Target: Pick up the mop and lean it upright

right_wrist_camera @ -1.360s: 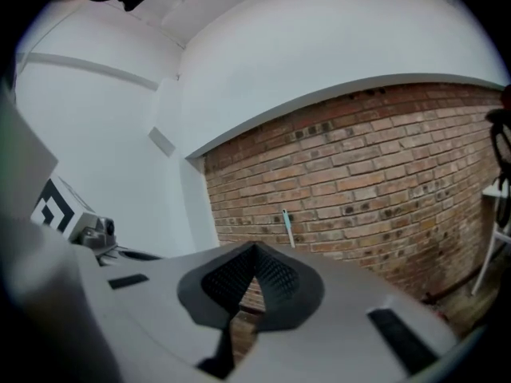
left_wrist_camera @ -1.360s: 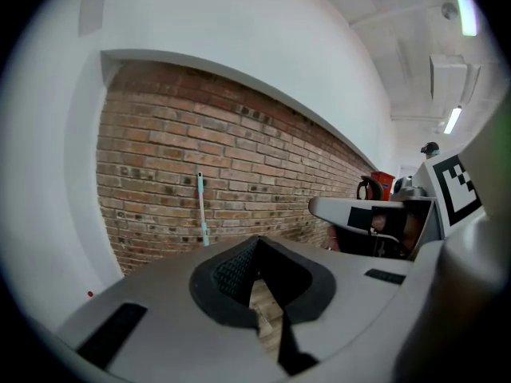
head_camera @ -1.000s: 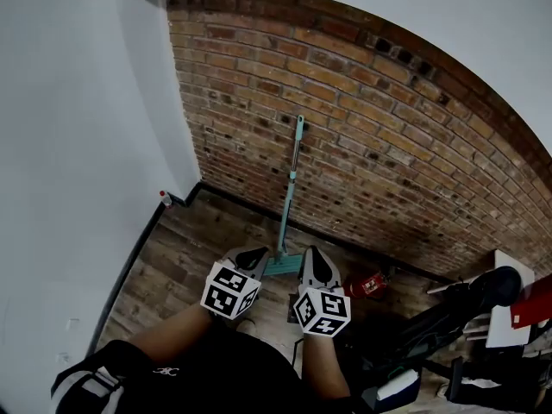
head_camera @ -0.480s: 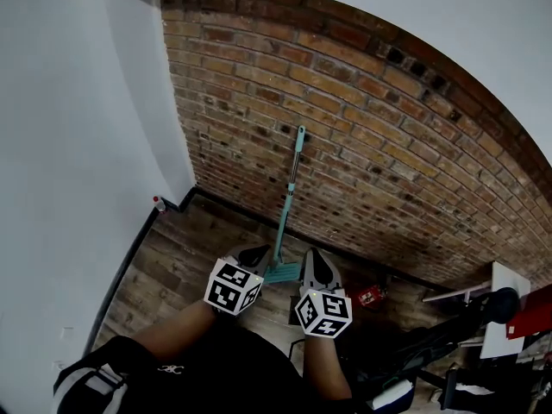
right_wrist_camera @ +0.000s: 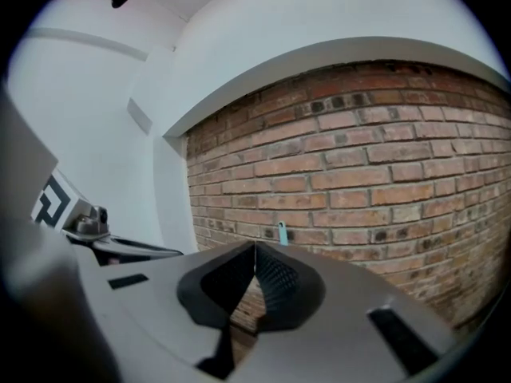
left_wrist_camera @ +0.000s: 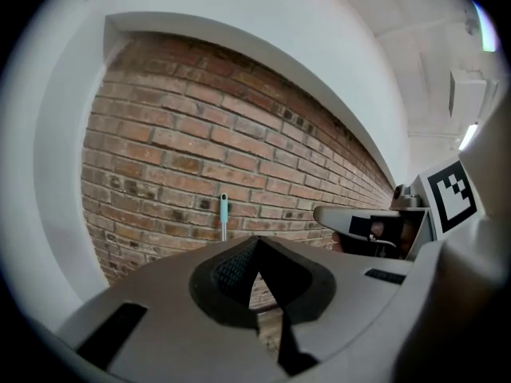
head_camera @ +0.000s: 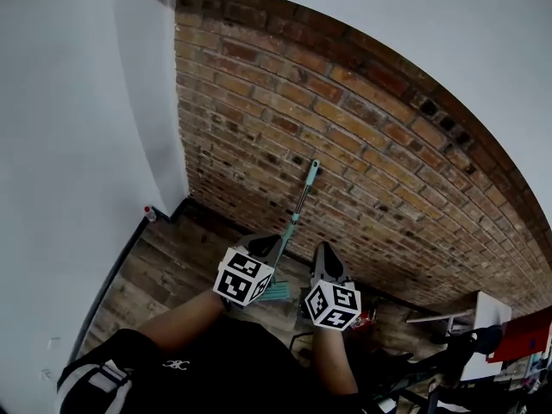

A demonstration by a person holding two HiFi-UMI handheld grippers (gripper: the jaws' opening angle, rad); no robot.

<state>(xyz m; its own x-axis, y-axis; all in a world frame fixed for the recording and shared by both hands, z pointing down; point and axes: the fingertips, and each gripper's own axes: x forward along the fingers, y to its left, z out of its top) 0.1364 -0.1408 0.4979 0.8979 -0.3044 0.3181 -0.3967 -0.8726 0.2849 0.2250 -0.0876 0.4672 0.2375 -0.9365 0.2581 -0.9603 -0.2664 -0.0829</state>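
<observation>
Holding both grippers low in front of me, I am looking down at the mop (head_camera: 298,203). It is leaning upright against the brick wall (head_camera: 397,171), teal grip up on the bricks and its lower end down on the floor (head_camera: 164,261).

My left gripper (head_camera: 260,246) is pointing at the wall with its jaws pressed together and nothing between them. In the left gripper view, the mop (left_wrist_camera: 223,214) is standing beyond the jaw tips, a little to their left, apart from them.

My right gripper (head_camera: 325,260) is hanging beside the left one, its jaws likewise closed on nothing. In the right gripper view, the mop (right_wrist_camera: 282,233) is showing just right of the tips, out by the wall.
</observation>
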